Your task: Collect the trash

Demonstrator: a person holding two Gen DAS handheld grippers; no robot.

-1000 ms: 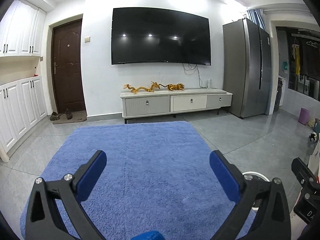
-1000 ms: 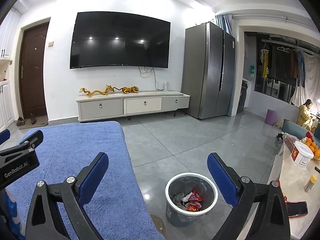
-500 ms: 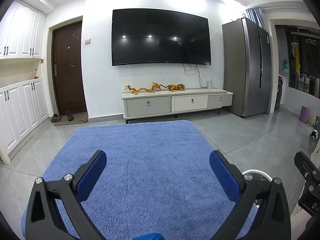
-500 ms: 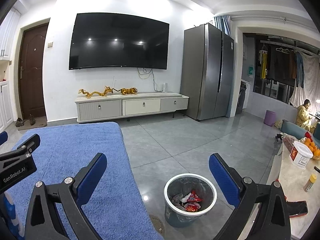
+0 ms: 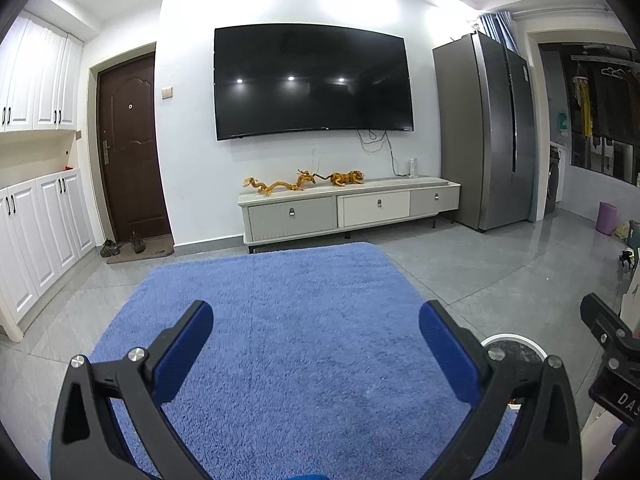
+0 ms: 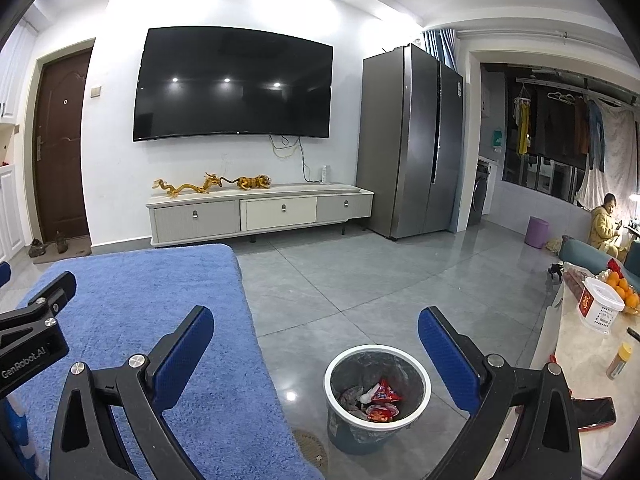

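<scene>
Both tools, left tool (image 5: 316, 344) and right tool (image 6: 316, 344), gape empty near bin (image 6: 376, 360).

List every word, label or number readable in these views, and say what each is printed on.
"GenRobot.AI": on the left gripper's black body, seen from the right wrist.
"DAS": cut-off white letters on the right gripper's black body, seen from the left wrist.
Red wrappers in the trash bin and the white basket's red label: too small to read.

A black television (image 5: 314, 80) hangs above a low cabinet (image 5: 348, 210), beside a steel fridge (image 5: 486, 128).
</scene>
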